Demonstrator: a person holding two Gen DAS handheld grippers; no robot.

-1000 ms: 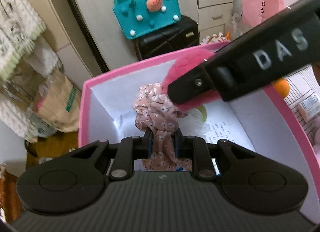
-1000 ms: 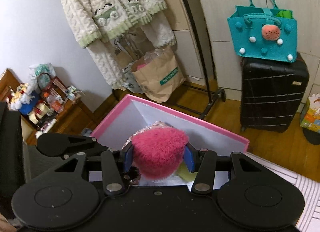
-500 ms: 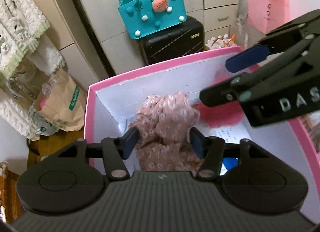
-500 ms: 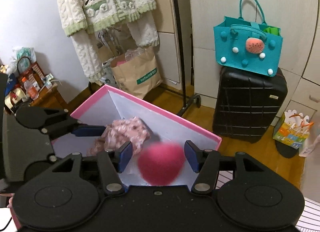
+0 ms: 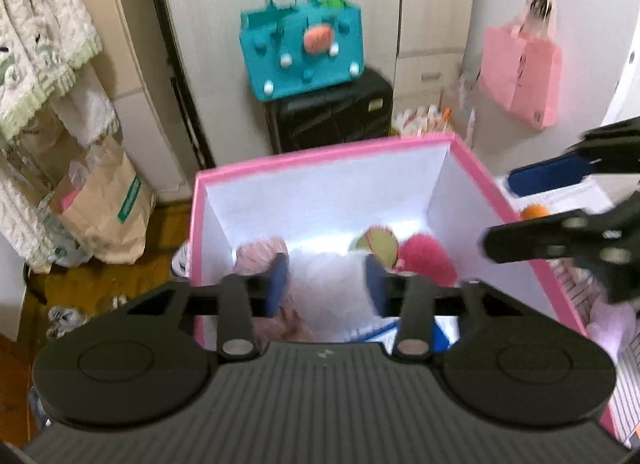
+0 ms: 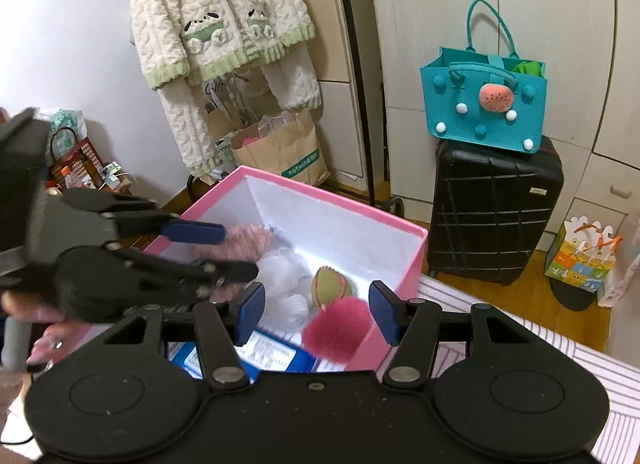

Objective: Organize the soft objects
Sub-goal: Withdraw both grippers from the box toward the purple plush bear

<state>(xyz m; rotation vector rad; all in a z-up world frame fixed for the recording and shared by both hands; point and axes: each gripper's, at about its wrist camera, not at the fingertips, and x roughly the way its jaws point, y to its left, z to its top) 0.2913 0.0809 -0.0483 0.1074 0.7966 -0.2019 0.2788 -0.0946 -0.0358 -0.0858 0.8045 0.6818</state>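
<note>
floor: wood (image 6: pixel 520 304) | wardrobe (image 6: pixel 440 4): cream | suitcase (image 6: pixel 496 208): black, teal bag (image 6: pixel 484 104) on top

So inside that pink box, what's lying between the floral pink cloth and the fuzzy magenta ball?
In the right wrist view, a white mesh puff lies between the floral cloth and the magenta ball, with a green-and-pink round toy just beside the ball.

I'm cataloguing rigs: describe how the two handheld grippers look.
Both match: the left gripper and right gripper have matte black bodies, two round discs, black linkage arms with silver pivot pins, and blue finger pads. The left body is ribbed. No cables visible.
</note>
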